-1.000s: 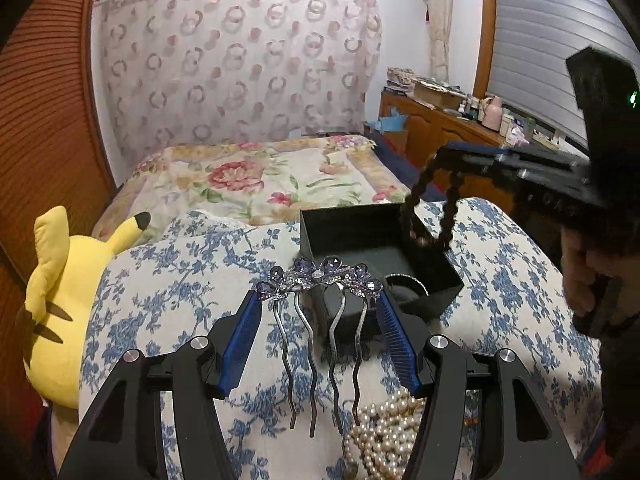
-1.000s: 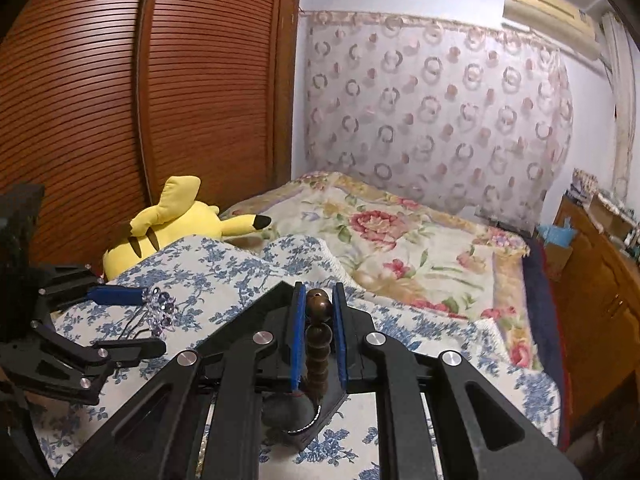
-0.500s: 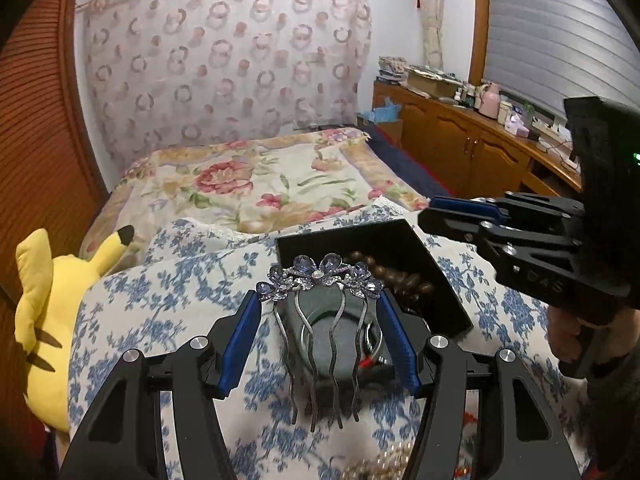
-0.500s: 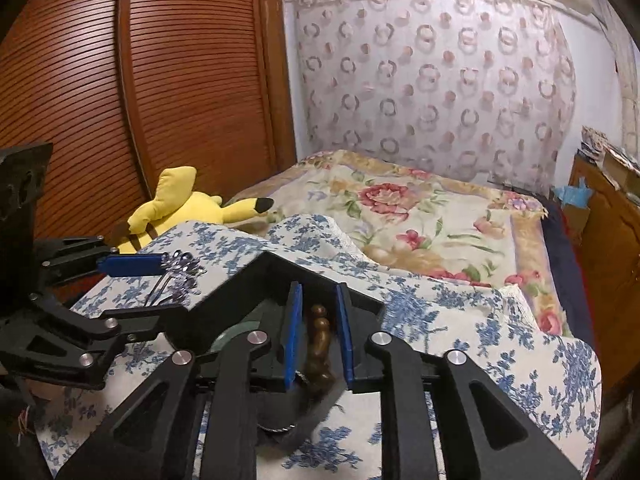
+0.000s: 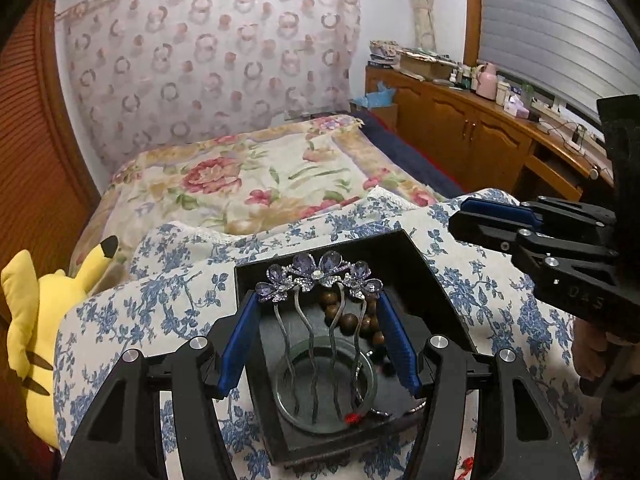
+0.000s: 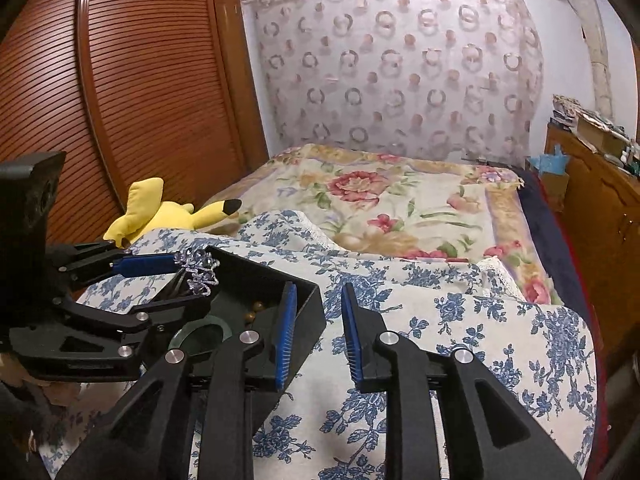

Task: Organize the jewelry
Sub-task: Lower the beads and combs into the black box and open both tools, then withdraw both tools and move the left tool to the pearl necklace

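The left tongs (image 5: 320, 344) grip a purple flower hair comb (image 5: 320, 280) above the black box (image 5: 424, 256) (bead bracelet (image 5: 352, 324) and green bangle (image 5: 326, 392) inside), while the right tongs (image 6: 318, 332) hang parted and bare beside it on the bed

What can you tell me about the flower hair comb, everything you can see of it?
The hair comb has a crown of purple crystal flowers with small clear stones, and about four wavy, grey, metal-looking prongs hanging below. It is held by the left tool, its blue pads pressing the outer edges of the crown. It hangs prongs-down over the open black box, above a green bangle and brown wooden beads lying inside.
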The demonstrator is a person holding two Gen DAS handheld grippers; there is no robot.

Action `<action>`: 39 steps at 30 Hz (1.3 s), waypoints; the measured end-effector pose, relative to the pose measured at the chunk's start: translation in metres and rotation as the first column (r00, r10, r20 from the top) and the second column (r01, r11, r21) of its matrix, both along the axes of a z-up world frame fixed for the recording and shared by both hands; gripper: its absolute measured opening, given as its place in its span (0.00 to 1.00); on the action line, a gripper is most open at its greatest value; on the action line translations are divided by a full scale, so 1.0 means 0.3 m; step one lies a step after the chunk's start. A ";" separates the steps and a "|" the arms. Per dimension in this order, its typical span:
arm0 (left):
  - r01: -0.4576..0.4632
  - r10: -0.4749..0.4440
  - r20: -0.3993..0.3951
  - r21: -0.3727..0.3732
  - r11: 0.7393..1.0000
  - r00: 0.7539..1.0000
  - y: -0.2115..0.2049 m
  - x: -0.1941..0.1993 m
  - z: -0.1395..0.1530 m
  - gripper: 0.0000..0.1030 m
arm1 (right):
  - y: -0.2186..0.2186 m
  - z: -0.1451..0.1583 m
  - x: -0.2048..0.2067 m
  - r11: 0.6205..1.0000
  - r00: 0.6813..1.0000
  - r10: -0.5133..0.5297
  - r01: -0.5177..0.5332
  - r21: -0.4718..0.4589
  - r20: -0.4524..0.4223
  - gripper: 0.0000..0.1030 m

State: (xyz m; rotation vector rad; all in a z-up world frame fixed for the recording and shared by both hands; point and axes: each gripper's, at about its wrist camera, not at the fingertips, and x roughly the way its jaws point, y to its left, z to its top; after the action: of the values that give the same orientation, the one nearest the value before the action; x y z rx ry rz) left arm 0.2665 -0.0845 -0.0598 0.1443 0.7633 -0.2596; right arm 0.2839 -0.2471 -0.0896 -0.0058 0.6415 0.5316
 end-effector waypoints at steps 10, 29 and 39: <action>-0.017 0.017 0.011 0.017 1.000 1.000 0.005 -0.012 -0.001 0.62 | -0.001 -0.006 -0.004 1.000 1.000 0.004 -0.004 -0.010 0.004 0.24; -0.050 0.050 -0.016 -0.008 0.999 0.999 0.168 -0.302 -0.021 0.75 | 0.030 0.027 -0.222 0.994 0.999 0.041 -0.040 -0.098 0.008 0.25; -0.067 0.066 -0.054 -0.014 0.998 0.996 0.226 -0.455 -0.083 0.75 | 0.024 -0.090 -0.431 0.992 0.996 0.027 -0.037 -0.120 -0.079 0.25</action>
State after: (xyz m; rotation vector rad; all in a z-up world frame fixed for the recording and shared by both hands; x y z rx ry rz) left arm 0.1301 -0.0166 -0.0846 0.0974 0.8177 -0.2070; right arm 0.1547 -0.2398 -0.1167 -0.1103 0.7500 0.5250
